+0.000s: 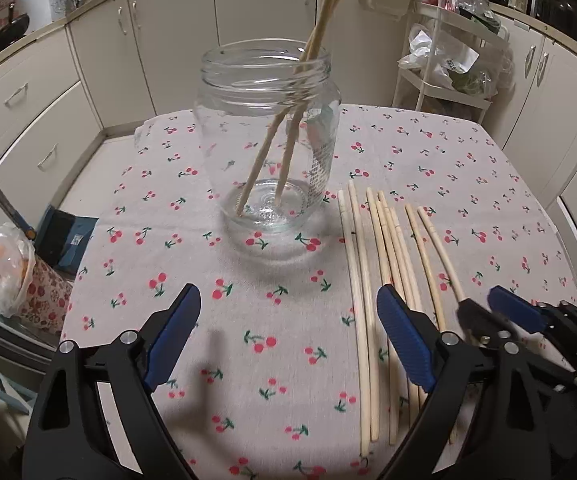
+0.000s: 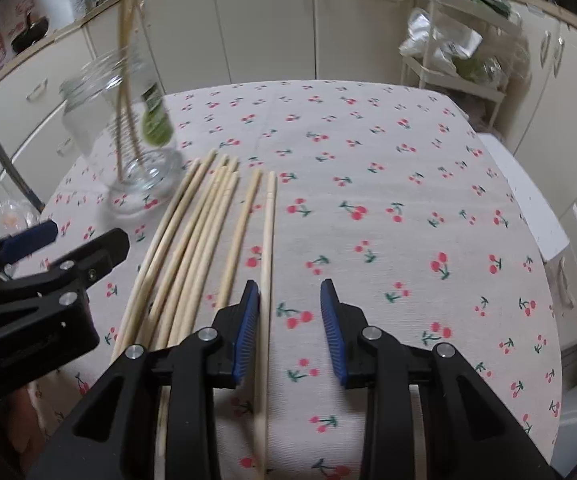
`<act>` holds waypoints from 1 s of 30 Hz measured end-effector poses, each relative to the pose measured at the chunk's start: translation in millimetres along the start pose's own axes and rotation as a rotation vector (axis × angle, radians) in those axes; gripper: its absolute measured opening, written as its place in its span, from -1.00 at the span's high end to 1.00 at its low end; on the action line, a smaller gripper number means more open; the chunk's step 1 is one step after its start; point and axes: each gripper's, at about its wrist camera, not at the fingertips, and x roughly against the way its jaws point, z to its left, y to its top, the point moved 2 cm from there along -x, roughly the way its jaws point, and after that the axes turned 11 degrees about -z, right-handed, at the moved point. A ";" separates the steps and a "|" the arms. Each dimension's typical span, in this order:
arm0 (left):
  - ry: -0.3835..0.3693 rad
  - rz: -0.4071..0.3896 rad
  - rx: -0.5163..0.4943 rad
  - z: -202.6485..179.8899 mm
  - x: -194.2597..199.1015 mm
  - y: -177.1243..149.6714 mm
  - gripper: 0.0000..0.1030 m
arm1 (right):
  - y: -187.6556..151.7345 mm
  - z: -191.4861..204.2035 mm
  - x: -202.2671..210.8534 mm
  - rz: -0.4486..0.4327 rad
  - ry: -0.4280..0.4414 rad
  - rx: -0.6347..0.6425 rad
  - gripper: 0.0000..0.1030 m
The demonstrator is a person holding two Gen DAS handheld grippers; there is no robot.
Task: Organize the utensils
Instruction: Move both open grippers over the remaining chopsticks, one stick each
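Two chopsticks (image 1: 288,148) in my jar (image 1: 266,136); rest of chopsticks (image 1: 384,248) on desk (image 1: 248,320). Left gripper (image 1: 288,332) jaws wide, empty; right gripper (image 2: 290,328) jaws straddle outermost chopstick (image 2: 266,264), not yet clamped.

jar (image 1: 266,136): clear glossy glass | chopsticks (image 2: 192,236): pale matt wood | tablecloth (image 1: 428,160): printed cloth

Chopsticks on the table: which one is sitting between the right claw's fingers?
The outermost chopstick, lying apart from the bunch, runs between the right claw's open fingers.
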 end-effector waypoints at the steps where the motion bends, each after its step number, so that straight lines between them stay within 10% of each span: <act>1: -0.002 0.004 0.000 0.1 -2.8 0.3 -0.66 | 1.1 -1.9 -0.2 0.001 0.004 -0.006 0.37; 21: 0.003 0.075 -0.004 -6.6 -36.4 1.0 -0.35 | 2.6 -3.9 -2.6 -0.003 0.046 0.032 0.74; 24: -0.017 0.066 -0.046 -14.5 -32.3 -0.7 -0.07 | 0.8 -3.2 -1.2 -0.005 0.058 0.039 0.82; 28: -0.070 0.092 -0.093 -22.2 -20.5 -6.1 0.89 | -4.0 -2.4 3.9 0.004 0.077 0.038 0.87; 30: -0.097 0.112 -0.090 -19.1 -13.1 -11.9 0.90 | -9.2 -2.6 9.3 0.012 0.089 0.033 0.88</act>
